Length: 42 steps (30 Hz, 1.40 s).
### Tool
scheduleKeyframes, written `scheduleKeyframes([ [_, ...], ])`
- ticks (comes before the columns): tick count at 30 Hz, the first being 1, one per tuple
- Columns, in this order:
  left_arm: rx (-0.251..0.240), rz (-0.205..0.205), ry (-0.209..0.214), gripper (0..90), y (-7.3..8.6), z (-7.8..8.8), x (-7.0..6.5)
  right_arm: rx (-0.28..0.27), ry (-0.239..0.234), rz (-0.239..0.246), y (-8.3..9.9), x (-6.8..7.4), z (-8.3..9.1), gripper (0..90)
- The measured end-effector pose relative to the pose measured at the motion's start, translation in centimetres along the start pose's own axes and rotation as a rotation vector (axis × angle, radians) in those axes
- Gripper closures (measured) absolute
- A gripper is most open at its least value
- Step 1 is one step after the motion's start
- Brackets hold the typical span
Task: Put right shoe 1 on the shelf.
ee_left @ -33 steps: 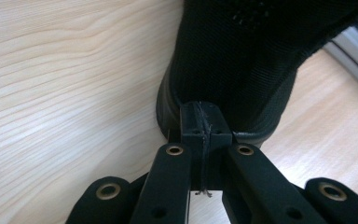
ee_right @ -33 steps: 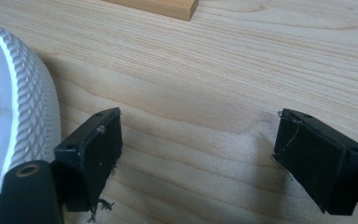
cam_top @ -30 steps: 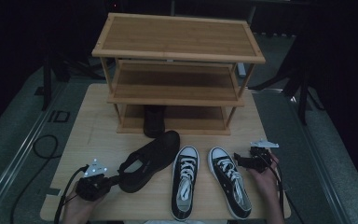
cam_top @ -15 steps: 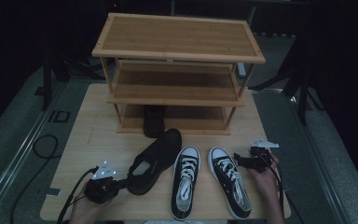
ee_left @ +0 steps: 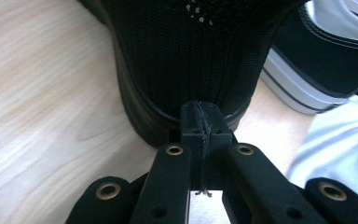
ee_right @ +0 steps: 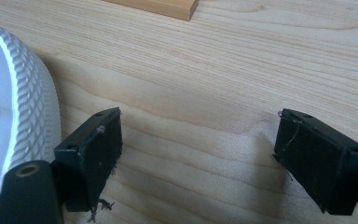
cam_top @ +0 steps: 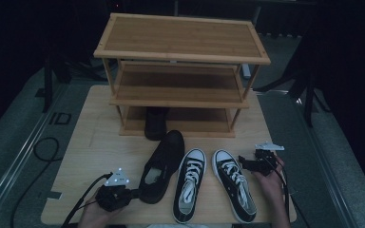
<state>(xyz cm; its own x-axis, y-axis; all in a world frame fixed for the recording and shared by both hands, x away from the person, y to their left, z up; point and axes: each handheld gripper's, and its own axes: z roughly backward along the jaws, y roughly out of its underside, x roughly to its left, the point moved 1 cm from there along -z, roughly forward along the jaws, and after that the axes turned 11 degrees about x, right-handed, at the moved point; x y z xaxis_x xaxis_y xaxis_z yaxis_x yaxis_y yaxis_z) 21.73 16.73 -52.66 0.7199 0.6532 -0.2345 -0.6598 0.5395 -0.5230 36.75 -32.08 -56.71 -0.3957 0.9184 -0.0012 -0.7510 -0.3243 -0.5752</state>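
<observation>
Pale wood grain runs across the tabletop (cam_top: 95, 142), lit against a dark room. Nearest the person, the left claw (cam_top: 134, 194) sits at the front left edge, its jaws pressed together; in the left gripper view the left claw's tips (ee_left: 201, 122) meet right at the heel of the black shoe (ee_left: 191, 56). Whether they pinch a fold of the heel fabric or merely touch it is hard to say from that close angle. In the high view the black shoe (cam_top: 161, 166) lies at a slant, heel toward the claw, toe pointing up toward the rack.

Just beside it to the right lie two black-and-white sneakers, the left sneaker (cam_top: 190, 185) and the right sneaker (cam_top: 233, 185), side by side with toes pointing away from the person. At the right edge, the right claw (cam_top: 241, 161) rests in the person's right hand (cam_top: 268, 178), just beside the right sneaker's toe. Its jaws are spread wide with nothing between them; the right gripper view shows bare wood between the right claw's jaws (ee_right: 196, 154) and the ribbed white toe cap (ee_right: 28, 116) at the left.

Farther back stands a three-level wooden shoe rack (cam_top: 180, 47). On its lowest shelf sits another dark shoe (cam_top: 155, 124), its toe at the rack's front edge.
</observation>
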Motion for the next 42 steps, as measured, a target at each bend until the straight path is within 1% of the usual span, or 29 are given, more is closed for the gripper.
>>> scheduleKeyframes([
  [1, 0.017, -0.003, 0.002, 90.0, -0.1, 0.1, 0.0, 0.000, 0.000, 0.000, 0.0, 0.0, 0.0, 14.9],
  [2, 0.017, -0.003, 0.002, 90.0, -0.1, 0.1, 0.0, 0.000, 0.000, 0.000, 0.0, 0.0, 0.0, 14.9],
  [3, 0.022, -0.003, -0.007, 90.0, -0.2, 0.3, 0.0, 0.000, 0.000, 0.000, 0.0, 0.0, 0.0, 14.9],
  [4, 0.020, -0.002, -0.023, 90.0, -0.5, 1.0, 0.3, 0.000, 0.000, 0.000, 0.0, 0.0, 0.0, 14.9],
  [5, 0.020, -0.002, -0.023, 90.0, -0.5, 1.0, 0.3, 0.000, 0.000, 0.000, 0.0, 0.0, 0.0, 14.9],
  [6, 0.000, 0.010, -0.049, 90.0, -0.9, 1.9, 0.5, 0.000, 0.000, 0.000, 0.0, 0.0, 0.0, 14.9],
  [7, -0.010, 0.018, -0.061, 89.6, -1.1, 2.4, 0.7, 0.000, 0.000, 0.000, 0.0, 0.0, 0.0, 14.9],
  [11, -0.057, 0.057, -0.107, 83.2, -2.4, 4.2, 1.4, 0.000, -0.001, 0.000, 0.0, 0.0, 0.0, 14.9],
  [13, -0.075, 0.071, -0.116, 80.7, -3.1, 5.0, 1.6, 0.000, -0.001, -0.001, 0.0, 0.0, 0.0, 14.8],
  [14, -0.075, 0.071, -0.116, 79.9, -3.1, 5.0, 1.6, 0.000, -0.001, -0.001, 0.0, 0.0, 0.0, 14.8],
  [15, -0.088, 0.070, -0.126, 79.1, -4.0, 5.6, 1.6, 0.000, 0.000, 0.000, 0.0, 0.0, 0.0, 14.9],
  [16, -0.088, 0.070, -0.126, 78.8, -4.0, 5.6, 1.6, 0.000, 0.000, 0.000, 0.0, 0.0, 0.0, 14.9],
  [17, -0.099, 0.066, -0.121, 78.0, -4.9, 5.8, 1.5, 0.000, 0.000, 0.000, 0.0, 0.0, 0.0, 14.9],
  [19, -0.096, 0.057, -0.119, 76.0, -5.8, 5.7, 1.2, 0.000, 0.000, 0.000, 0.0, 0.0, 0.0, 14.8],
  [22, -0.093, 0.055, -0.119, 75.0, -6.3, 5.5, 1.1, 0.000, -0.001, -0.001, 0.0, 0.0, 0.0, 14.8],
  [24, -0.055, 0.041, -0.120, 72.7, -7.7, 4.3, 0.9, 0.000, 0.000, 0.000, 0.0, 0.0, 0.0, 14.9],
  [26, -0.050, 0.040, -0.121, 71.7, -7.9, 4.1, 0.9, 0.000, 0.000, 0.000, 0.0, 0.0, 0.0, 14.8],
  [28, -0.018, 0.037, -0.123, 71.2, -8.6, 3.1, 1.1, 0.000, -0.001, 0.000, 0.0, 0.0, 0.0, 14.8],
  [29, -0.002, 0.035, -0.126, 70.9, -8.9, 2.8, 1.2, 0.000, -0.001, -0.001, 0.0, 0.0, 0.0, 14.8],
  [30, -0.002, 0.035, -0.126, 70.7, -8.9, 2.8, 1.2, 0.000, -0.001, 0.000, 0.0, 0.0, 0.0, 14.9],
  [32, 0.018, 0.041, -0.126, 70.7, -9.2, 2.1, 1.4, 0.000, -0.001, 0.000, 0.0, 0.0, 0.0, 14.8],
  [33, 0.044, 0.043, -0.133, 70.2, -9.4, 1.4, 1.6, 0.000, -0.001, 0.000, 0.0, 0.0, 0.0, 14.8],
  [34, 0.044, 0.043, -0.133, 70.1, -9.4, 1.4, 1.6, 0.000, -0.001, 0.000, 0.0, 0.0, 0.0, 14.8],
  [37, 0.073, 0.043, -0.141, 69.8, -9.6, 0.7, 1.8, 0.000, -0.001, -0.001, 0.0, 0.0, 0.0, 14.9],
  [38, 0.088, 0.048, -0.145, 71.5, -9.7, 0.4, 2.1, 0.000, -0.001, 0.000, 0.0, 0.0, 0.0, 14.8],
  [39, 0.086, 0.049, -0.135, 75.4, -9.8, 0.3, 2.2, 0.000, -0.001, -0.001, 0.0, 0.0, 0.0, 14.8],
  [40, 0.086, 0.049, -0.135, 78.0, -9.8, 0.3, 2.2, 0.000, -0.001, -0.001, 0.0, 0.0, 0.0, 14.8],
  [41, 0.089, 0.039, -0.129, 81.9, -9.9, 0.2, 2.2, 0.000, -0.001, -0.001, 0.0, 0.0, 0.0, 14.8],
  [42, 0.094, 0.029, -0.130, 81.9, -9.9, 0.2, 2.2, 0.000, -0.001, -0.001, 0.0, 0.0, 0.0, 14.8],
])
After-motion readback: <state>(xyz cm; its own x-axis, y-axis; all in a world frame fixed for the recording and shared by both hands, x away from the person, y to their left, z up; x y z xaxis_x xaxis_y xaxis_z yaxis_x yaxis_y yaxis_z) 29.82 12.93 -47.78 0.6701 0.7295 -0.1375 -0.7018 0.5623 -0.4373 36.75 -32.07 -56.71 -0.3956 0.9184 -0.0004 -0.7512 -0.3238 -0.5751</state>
